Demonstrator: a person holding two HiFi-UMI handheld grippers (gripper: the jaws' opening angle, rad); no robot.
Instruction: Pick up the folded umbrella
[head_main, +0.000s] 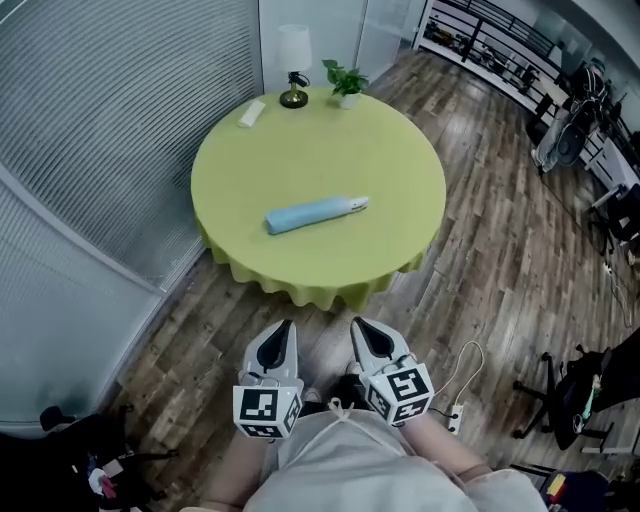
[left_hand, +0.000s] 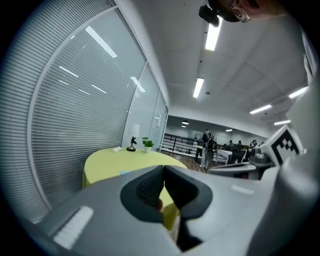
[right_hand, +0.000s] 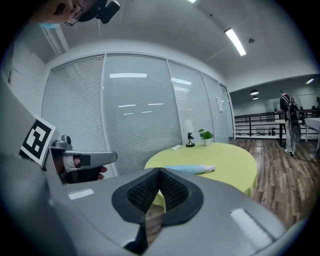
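The folded umbrella is light blue with a white handle end. It lies near the middle of a round table with a yellow-green cloth, and shows in the right gripper view as the umbrella on the table. My left gripper and right gripper are side by side over the wooden floor, well short of the table's near edge. Both are shut with nothing between the jaws. In their own views the left gripper and right gripper point toward the table.
A lamp, a small potted plant and a flat white item stand at the table's far edge. A blind-covered glass wall runs along the left. A power strip with a cable and office chairs are on the right.
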